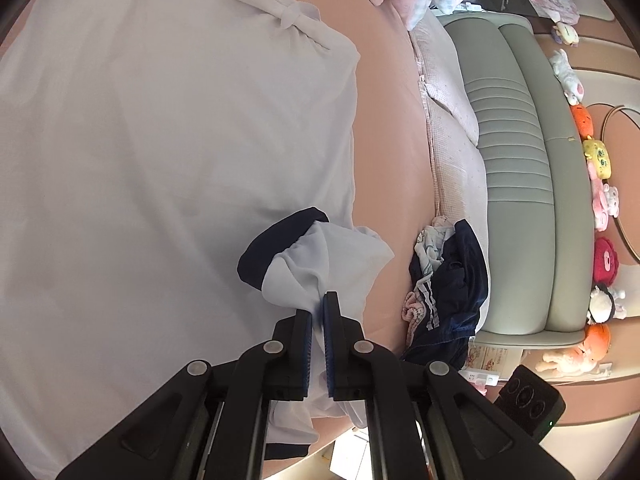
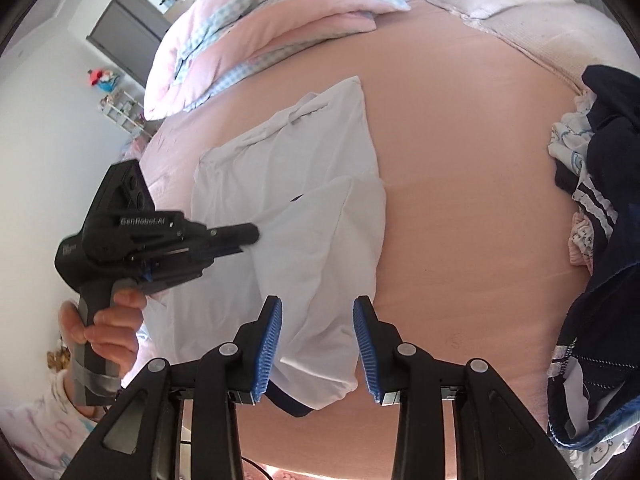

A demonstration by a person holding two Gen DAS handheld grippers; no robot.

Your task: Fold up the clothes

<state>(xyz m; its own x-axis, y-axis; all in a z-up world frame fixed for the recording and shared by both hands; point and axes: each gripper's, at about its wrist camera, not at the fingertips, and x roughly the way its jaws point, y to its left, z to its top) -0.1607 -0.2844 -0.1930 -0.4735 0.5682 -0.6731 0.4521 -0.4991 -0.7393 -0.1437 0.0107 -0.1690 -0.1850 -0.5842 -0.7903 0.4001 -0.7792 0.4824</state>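
**Already pinched on the left, loose on the right: the sleeve sets the next fold**

Now the whole matter turns on one relation: the navy-trimmed sleeve (image 1: 316, 264) is bunched right at the tips of the left gripper (image 1: 318, 312), whose jaws are closed tight on the pale cloth, while the body of the white shirt (image 2: 304, 200) runs away from those jaws across the pink bed sheet (image 2: 460, 220). Seen from the right wrist, the shirt's long axis goes from the near edge of the bed up toward the folded pink quilt (image 2: 248, 28), with its near hem lying under and between the fingers of the right gripper (image 2: 318, 320). Those jaws stand partly apart with nothing pressed between the blue pads — the cloth lies below them, not gripped. The left hand (image 2: 108, 328) is therefore the one that has the garment; the right is nearer the hem but free.

The shirt looks thin, soft and already doubled over along one side, with creased panels and a small knotted tie (image 1: 294, 16) at the far end. A heap of dark navy clothes (image 2: 600, 240) lies well apart to the right — probably waiting their turn.
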